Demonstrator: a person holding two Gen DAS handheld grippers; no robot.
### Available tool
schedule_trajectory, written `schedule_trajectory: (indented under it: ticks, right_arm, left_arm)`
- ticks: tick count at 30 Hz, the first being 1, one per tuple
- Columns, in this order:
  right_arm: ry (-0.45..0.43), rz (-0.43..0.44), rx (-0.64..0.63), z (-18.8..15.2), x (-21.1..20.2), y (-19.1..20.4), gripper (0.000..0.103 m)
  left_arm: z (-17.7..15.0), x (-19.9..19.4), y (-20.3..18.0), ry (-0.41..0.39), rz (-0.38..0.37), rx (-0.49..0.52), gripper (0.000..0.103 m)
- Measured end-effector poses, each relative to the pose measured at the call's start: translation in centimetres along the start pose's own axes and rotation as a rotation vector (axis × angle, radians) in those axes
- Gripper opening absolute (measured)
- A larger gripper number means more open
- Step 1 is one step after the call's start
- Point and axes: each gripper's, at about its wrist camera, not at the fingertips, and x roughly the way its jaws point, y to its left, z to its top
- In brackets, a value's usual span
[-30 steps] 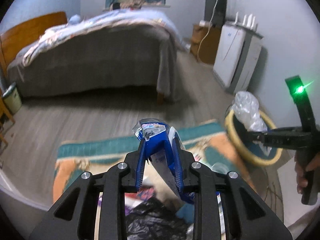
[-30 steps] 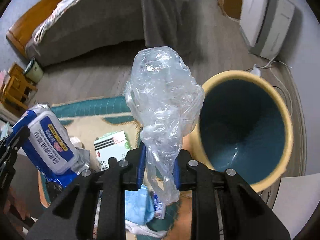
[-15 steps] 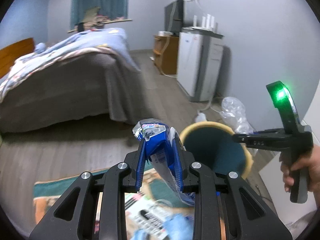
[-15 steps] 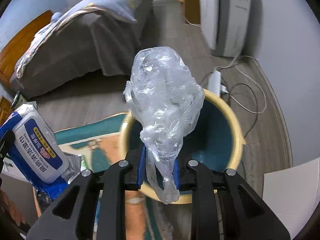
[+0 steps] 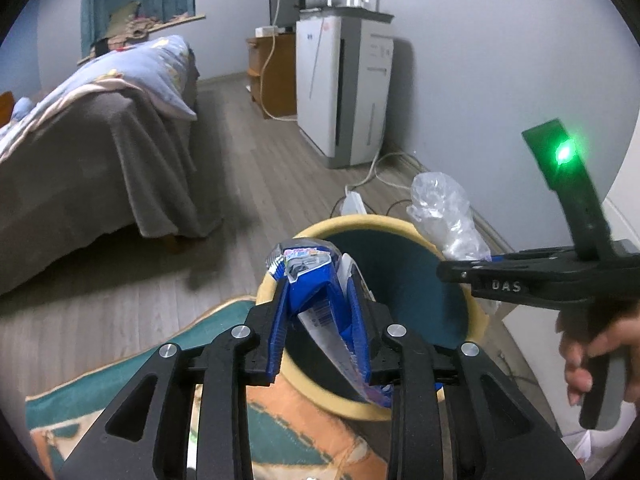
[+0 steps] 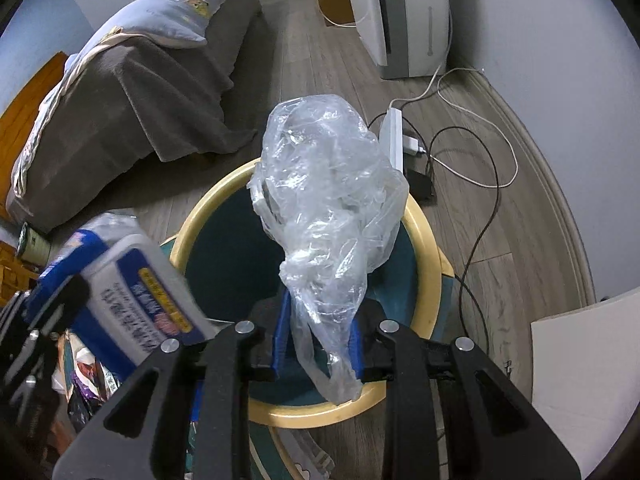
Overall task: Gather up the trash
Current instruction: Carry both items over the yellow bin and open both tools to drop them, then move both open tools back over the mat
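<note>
Right wrist view: right gripper (image 6: pixel 318 340) jaws, easing apart, still pinch the clear plastic bag (image 6: pixel 326 200) directly above the yellow-rimmed bin (image 6: pixel 426 240); left gripper (image 5: pixel 320 320) jaws, also loosening, hold the wet-wipes pack (image 5: pixel 308 276) over its near rim.

left hand-held gripper (image 5: pixel 320 312), right hand-held gripper (image 6: pixel 318 328), jaws just opening

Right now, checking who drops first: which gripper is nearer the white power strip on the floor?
Right. The right gripper holds over the bin's far side, toward the power strip; the left gripper is at the near rim.

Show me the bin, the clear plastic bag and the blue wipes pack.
bin (image 6: pixel 422 240), right wrist view, yellow rim.
plastic bag (image 6: pixel 324 184), right wrist view, crumpled middle.
wipes pack (image 5: pixel 310 276), left wrist view, blue upper end.
</note>
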Motion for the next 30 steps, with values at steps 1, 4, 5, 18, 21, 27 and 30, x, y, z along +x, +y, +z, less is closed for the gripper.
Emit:
schedule_trajectory:
  ticks: [1,4,5,18,21,27,30]
  right_arm:
    - [0.001,0.004,0.006,0.2,0.3,-0.1,0.026]
    - [0.001,0.006,0.013,0.5,0.8,-0.4,0.033]
    - [0.0,0.004,0.013,0.5,0.7,-0.4,0.04]
    - [-0.03,-0.018,0.03,0.7,-0.3,-0.3,0.089]
    - [-0.039,-0.034,0.028,0.8,-0.8,0.0,0.097]
    - [-0.054,-0.058,0.004,0.7,-2.2,1.3,0.097]
    - [-0.064,-0.063,-0.029,0.3,-3.1,2.4,0.097]
  left_arm:
    - [-0.1,0.4,-0.1,0.004,0.003,0.006,0.031]
    - [-0.5,1.1,-0.1,0.02,0.001,0.006,0.034]
    - [-0.7,0.9,0.0,0.023,0.004,0.005,0.037]
    - [-1.7,-1.3,0.9,-0.005,0.083,-0.01,0.093]
    - [-2.1,-2.3,1.4,-0.006,0.114,-0.007,0.094]
    - [-2.8,-5.2,3.2,-0.011,0.169,-0.028,0.095]
    - [-3.0,-7.3,4.4,-0.025,0.186,-0.043,0.096]
